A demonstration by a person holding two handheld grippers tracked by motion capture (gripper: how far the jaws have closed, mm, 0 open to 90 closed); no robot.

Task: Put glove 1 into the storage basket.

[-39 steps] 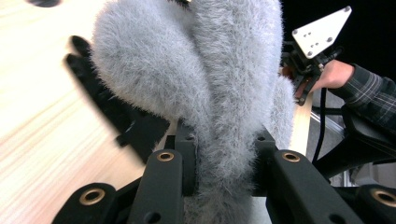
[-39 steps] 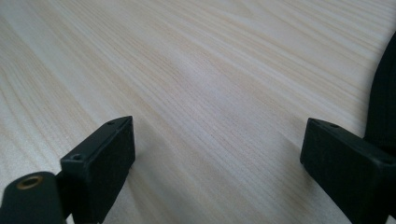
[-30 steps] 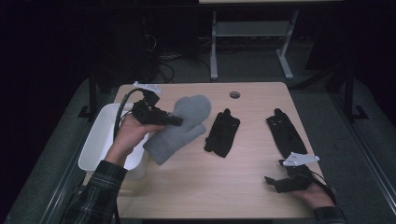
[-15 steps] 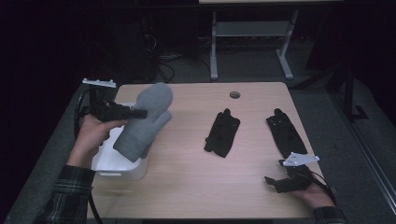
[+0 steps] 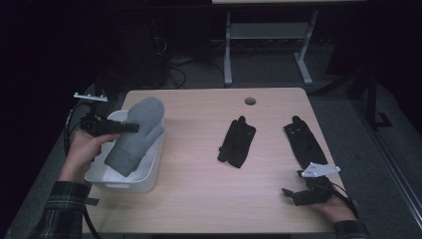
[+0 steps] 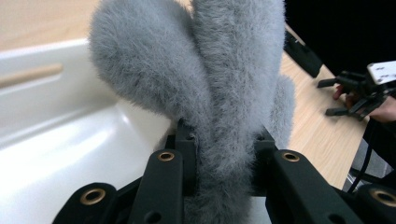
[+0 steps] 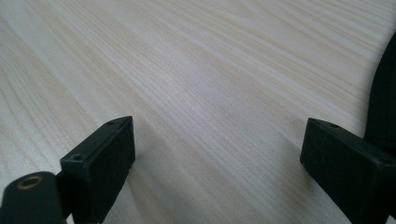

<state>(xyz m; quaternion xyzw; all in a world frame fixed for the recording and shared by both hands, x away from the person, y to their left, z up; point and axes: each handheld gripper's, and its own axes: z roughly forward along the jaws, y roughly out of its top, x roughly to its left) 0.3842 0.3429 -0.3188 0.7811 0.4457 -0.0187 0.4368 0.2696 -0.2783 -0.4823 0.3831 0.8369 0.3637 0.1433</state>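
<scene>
A fluffy grey mitten (image 5: 137, 134) hangs tilted over a white bin (image 5: 124, 186) at the table's left edge, its lower end inside the bin. My left gripper (image 5: 132, 128) is shut on the grey mitten (image 6: 224, 84), whose fur bulges up between the two jaws above the bin's white wall (image 6: 70, 140). One black glove (image 5: 237, 142) lies flat at the table's middle and another black glove (image 5: 303, 142) farther right. My right gripper (image 5: 288, 194) rests low near the front right edge. In its own view the right gripper (image 7: 217, 154) is open over bare wood.
The light wooden table (image 5: 209, 199) has a round cable hole (image 5: 250, 101) near its far edge. A dark glove edge (image 7: 385, 102) lies just past my right jaw. Beyond the table stand a metal frame and cables on a dark floor.
My left gripper has carried the grey mitten leftward off the table's middle and lowered it over the white bin. The right gripper has stayed put.
</scene>
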